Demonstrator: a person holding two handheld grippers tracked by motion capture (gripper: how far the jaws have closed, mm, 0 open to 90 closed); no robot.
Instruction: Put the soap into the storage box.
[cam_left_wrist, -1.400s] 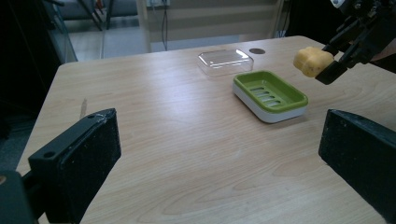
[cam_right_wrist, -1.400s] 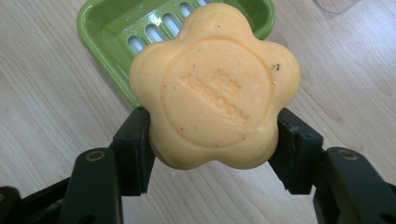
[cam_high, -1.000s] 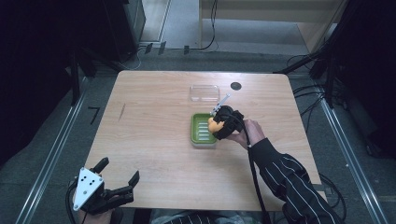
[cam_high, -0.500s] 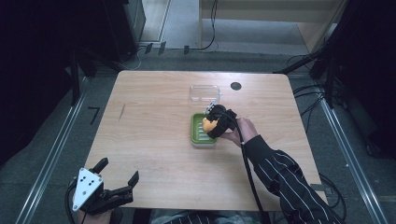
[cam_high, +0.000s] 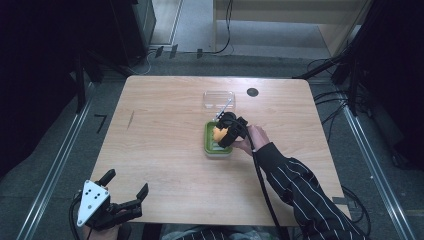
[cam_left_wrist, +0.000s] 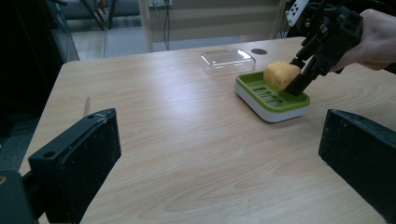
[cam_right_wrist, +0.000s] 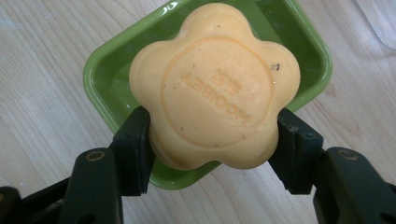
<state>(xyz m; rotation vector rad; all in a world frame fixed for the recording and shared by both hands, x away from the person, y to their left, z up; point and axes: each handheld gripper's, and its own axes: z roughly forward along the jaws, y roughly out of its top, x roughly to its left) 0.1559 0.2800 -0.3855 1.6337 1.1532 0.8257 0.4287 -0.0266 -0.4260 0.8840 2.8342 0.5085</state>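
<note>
An orange flower-shaped soap (cam_right_wrist: 215, 86) is pinched between the jaws of the right gripper (cam_right_wrist: 212, 149) and, carried in from the right over the past second, is now held just above the green soap dish (cam_left_wrist: 273, 100); release looks near. The left gripper (cam_high: 122, 192) is kept spread wide at the table's (cam_high: 165, 150) near edge.

Soap (cam_right_wrist: 215, 88) over soap dish (cam_high: 210, 145) at table (cam_high: 165, 130) centre, clear lid (cam_high: 219, 98) just behind dish

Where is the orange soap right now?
The soap is clamped in the right gripper, just above the green dish, right of the table's middle in the high view, with the clear lid just beyond.
</note>
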